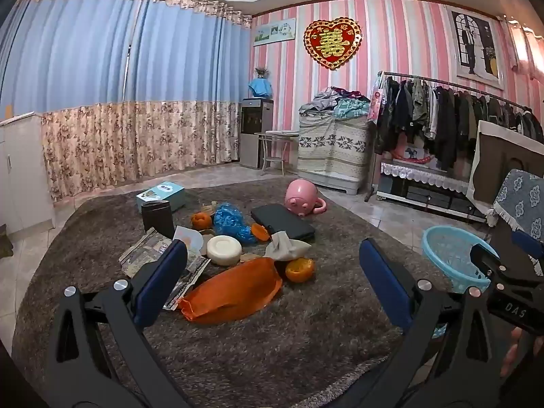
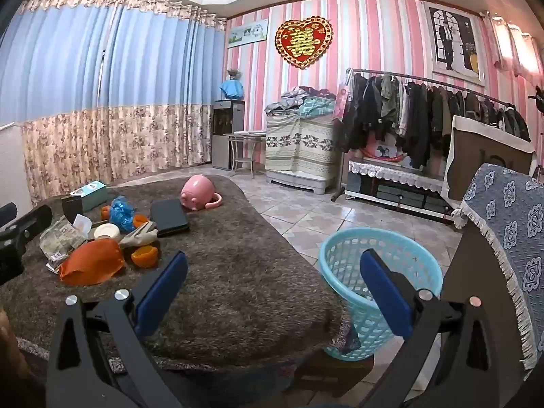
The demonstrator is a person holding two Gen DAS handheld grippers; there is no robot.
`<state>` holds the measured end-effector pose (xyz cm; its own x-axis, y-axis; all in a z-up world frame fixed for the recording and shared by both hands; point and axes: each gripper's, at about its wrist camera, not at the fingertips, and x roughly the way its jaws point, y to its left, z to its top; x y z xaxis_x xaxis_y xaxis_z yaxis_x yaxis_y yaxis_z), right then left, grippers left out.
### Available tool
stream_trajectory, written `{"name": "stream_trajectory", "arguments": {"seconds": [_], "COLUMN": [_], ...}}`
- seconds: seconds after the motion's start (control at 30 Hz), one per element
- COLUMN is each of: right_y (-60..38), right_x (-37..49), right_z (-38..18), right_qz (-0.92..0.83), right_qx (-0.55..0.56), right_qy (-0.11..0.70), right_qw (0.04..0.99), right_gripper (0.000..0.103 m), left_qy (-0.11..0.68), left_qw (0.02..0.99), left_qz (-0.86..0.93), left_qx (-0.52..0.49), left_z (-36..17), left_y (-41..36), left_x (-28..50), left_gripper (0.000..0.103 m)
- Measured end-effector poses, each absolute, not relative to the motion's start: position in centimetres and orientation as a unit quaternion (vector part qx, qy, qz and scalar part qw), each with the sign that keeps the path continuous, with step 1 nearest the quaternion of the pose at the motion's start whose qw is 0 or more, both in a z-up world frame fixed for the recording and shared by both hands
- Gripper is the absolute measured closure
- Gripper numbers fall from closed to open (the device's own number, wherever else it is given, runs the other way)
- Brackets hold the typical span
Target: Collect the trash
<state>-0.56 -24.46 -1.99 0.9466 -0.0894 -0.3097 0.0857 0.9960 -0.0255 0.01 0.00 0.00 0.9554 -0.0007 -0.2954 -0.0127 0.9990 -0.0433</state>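
A heap of trash lies mid-table on the shaggy brown cover (image 1: 272, 346): an orange plastic bag (image 1: 231, 289), orange peels (image 1: 299, 269), a crumpled beige wrapper (image 1: 287, 246), a blue plastic bag (image 1: 231, 221) and printed paper (image 1: 149, 251). My left gripper (image 1: 272, 251) hovers open just short of the heap, holding nothing. My right gripper (image 2: 273, 258) is open and empty over the table's right edge. Below and right of it stands a light-blue mesh basket (image 2: 367, 323), off the table's edge. The heap (image 2: 91, 265) sits far left in the right wrist view.
A white round tub (image 1: 224, 250), a black cup (image 1: 158, 217), a teal box (image 1: 161, 195), a black case (image 1: 282, 221) and a pink pig mug (image 1: 302, 197) share the table. A chair with a blue patterned cover (image 2: 510, 231) stands right of the basket. A tiled floor and a clothes rack (image 2: 425, 108) lie beyond.
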Motion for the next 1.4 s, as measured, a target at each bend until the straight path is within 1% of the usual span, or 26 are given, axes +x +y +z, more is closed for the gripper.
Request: {"name": "stream_trajectory", "arguments": {"seconds": [1.4], "right_y": [-24.51], "right_x": [-0.61], "right_z": [-1.91], "right_qz": [-0.043], "right_qx": [-0.003], "right_qy": [0.154], "right_qw": [0.987], "right_gripper": [0.004], "left_qy": [0.145], "left_qw": [0.989], "left_qz": [0.006], "left_qx": [-0.019], "left_z": [-0.28], "left_y": [0.05], "left_x": [-0.08], "left_gripper": [0.005]}}
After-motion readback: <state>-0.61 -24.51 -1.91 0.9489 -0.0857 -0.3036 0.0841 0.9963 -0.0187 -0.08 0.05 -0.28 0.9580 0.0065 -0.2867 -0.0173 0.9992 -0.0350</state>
